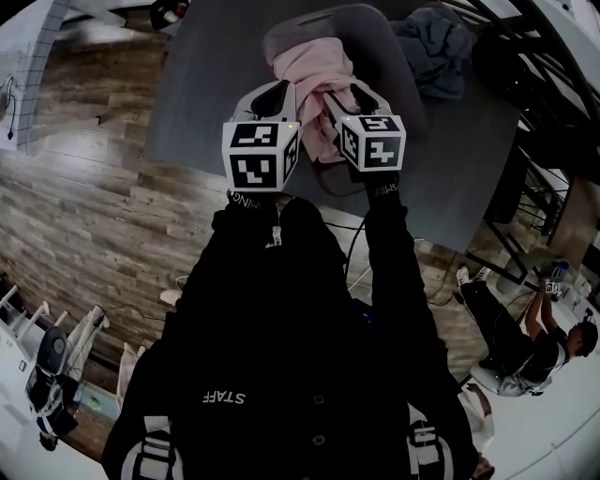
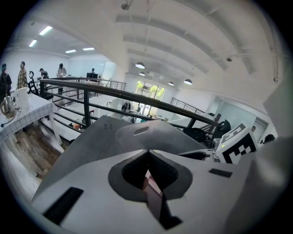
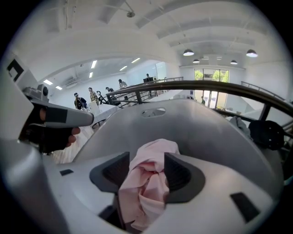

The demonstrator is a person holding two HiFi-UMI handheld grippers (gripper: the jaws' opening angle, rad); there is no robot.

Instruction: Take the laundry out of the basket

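Observation:
A pink cloth (image 1: 314, 70) hangs out of the grey basket (image 1: 375, 23) on the grey table (image 1: 202, 103). Both grippers are at the cloth's near side. My left gripper (image 1: 279, 94) is shut, with a thin strip of pink cloth (image 2: 152, 186) pinched between its pads (image 2: 147, 157). My right gripper (image 1: 347, 94) stands partly open; a bunch of the pink cloth (image 3: 153, 153) lies loosely between its pads (image 3: 149, 170). In the gripper views the basket (image 3: 187, 123) rises just behind the jaws.
A blue-grey garment (image 1: 436, 47) lies on the table to the right of the basket. A black railing (image 1: 534, 141) runs along the table's right side. A person (image 1: 534, 342) sits on the floor at the lower right. Wooden floor (image 1: 84, 197) lies to the left.

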